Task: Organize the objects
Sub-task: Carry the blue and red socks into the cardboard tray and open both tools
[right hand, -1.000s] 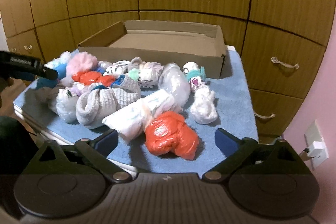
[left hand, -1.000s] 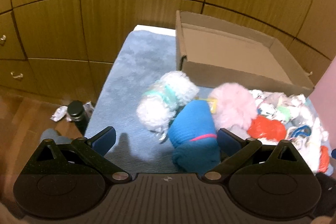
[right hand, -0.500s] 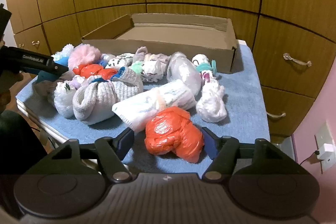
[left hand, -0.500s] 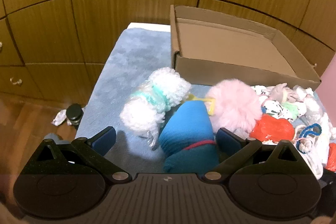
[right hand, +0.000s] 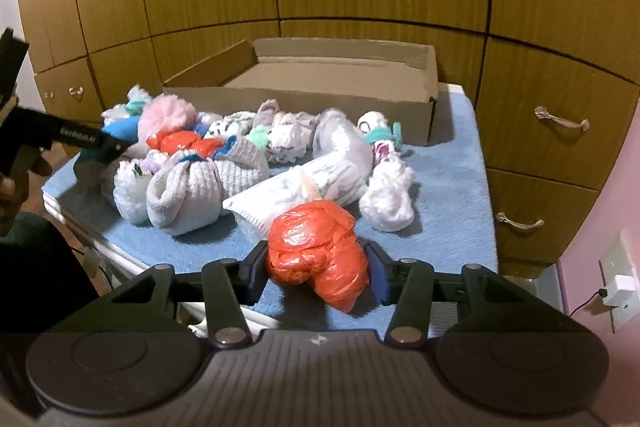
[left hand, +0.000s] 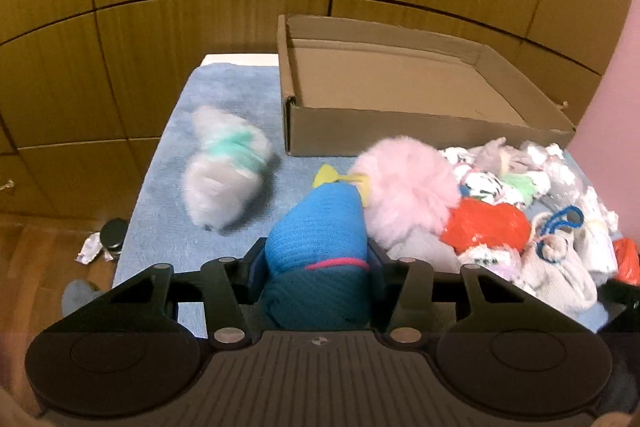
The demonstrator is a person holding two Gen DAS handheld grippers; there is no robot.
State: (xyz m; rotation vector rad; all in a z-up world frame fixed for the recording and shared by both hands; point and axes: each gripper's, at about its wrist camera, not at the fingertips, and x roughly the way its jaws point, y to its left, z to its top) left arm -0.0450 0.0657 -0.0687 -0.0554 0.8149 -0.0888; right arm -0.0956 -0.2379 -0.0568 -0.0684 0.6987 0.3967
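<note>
— Two bundles gripped?
— Yes. Left gripper (left hand: 316, 263) closing on the blue sock roll (left hand: 318, 247), near left edge of the blue mat (left hand: 160, 227); right gripper (right hand: 316, 271) closing on the orange bag bundle (right hand: 316, 247), near the cardboard box (right hand: 300, 99).

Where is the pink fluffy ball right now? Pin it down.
In the left wrist view, the pink fluffy ball lies right of centre on the blue mat, just before the cardboard box, touching the blue sock roll.
</note>
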